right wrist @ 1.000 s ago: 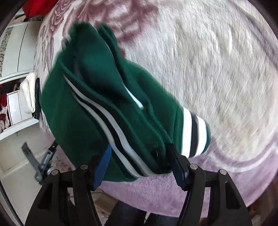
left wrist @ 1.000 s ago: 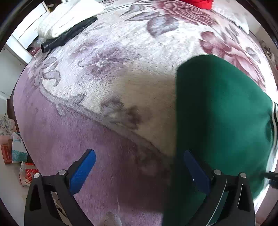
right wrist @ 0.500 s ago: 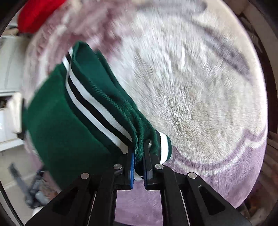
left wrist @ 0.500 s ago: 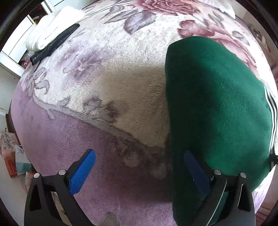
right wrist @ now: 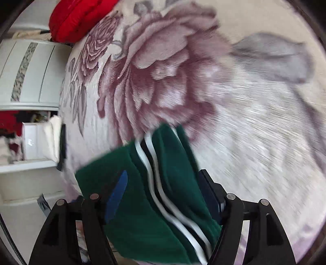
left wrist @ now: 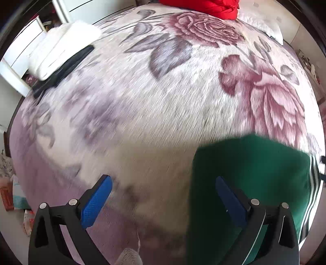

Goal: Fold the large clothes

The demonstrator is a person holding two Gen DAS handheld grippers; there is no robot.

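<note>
A folded green garment (left wrist: 254, 183) with white and black stripes lies on the flowered bed blanket (left wrist: 163, 102). In the left wrist view it is at the lower right, behind the right finger. My left gripper (left wrist: 163, 195) is open and empty, above the blanket beside the garment's left edge. In the right wrist view the garment (right wrist: 142, 203) fills the bottom centre, its striped hem (right wrist: 154, 183) between the fingers. My right gripper (right wrist: 163, 195) is open, with the folded garment between its spread fingers.
A red cloth heap (left wrist: 203, 8) sits at the far end of the bed. White and black folded items (left wrist: 59, 59) lie at the far left edge. White cabinets (right wrist: 26, 77) stand beside the bed. Clutter lies on the floor (left wrist: 12, 195) at left.
My right gripper was shut on the garment's striped hem half a second ago and is now open. Both views have pulled back, so the garment sits lower in frame.
</note>
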